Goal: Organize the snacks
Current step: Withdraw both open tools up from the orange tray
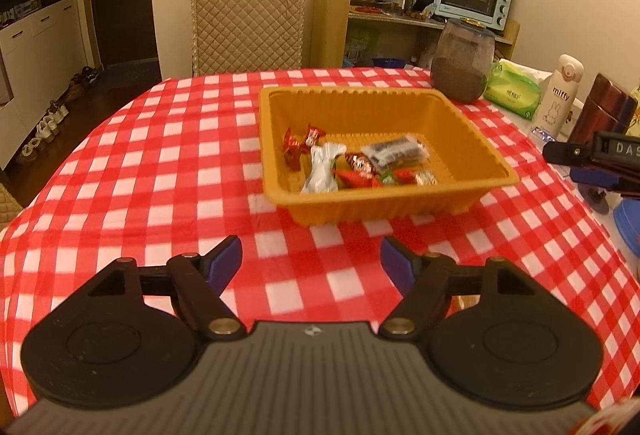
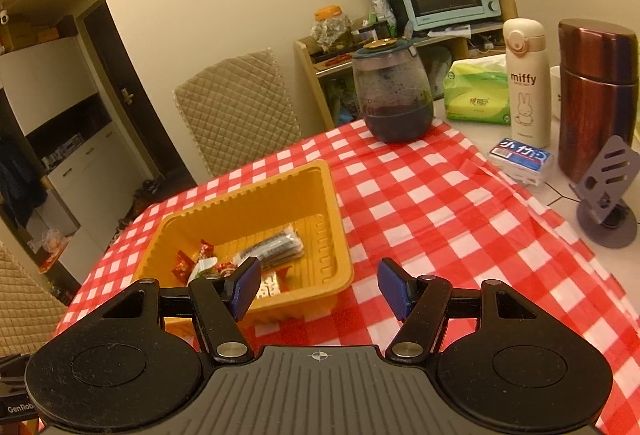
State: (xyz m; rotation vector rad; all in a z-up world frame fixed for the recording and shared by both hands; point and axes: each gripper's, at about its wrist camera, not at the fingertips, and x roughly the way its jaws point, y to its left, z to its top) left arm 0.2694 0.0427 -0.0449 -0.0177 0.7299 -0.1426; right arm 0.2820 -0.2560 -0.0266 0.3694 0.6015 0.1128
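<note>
1. Plainly, the snacks [image 1: 360,163] — red-wrapped candies, a white-wrapped piece, a clear packet with dark contents — all lie in the orange tray [image 1: 480,151], bunched toward its near wall. The tray stands on the checked tablecloth [image 1: 160,155], around the middle of the table, with bare cloth between it and the near edge.

2. No loose snack shows on the cloth in either view, so I judge the sorting largely done.

3. Risks, as I judge them: the tray looks thin and light, so a finger catching its rim could tip it or skid it across the cloth; the slick wrappers could slip from a pinch; and a wide swing toward the far right corner could strike the glass jar [image 2: 394,95] or the miffy bottle [image 2: 526,83].

4. The left gripper [image 1: 312,263] hovers over bare cloth short of the tray — fingers spread wide, holding and touching nothing.

5. The right gripper [image 2: 320,287] is equally spread and empty, above the tray's near right corner.
</note>
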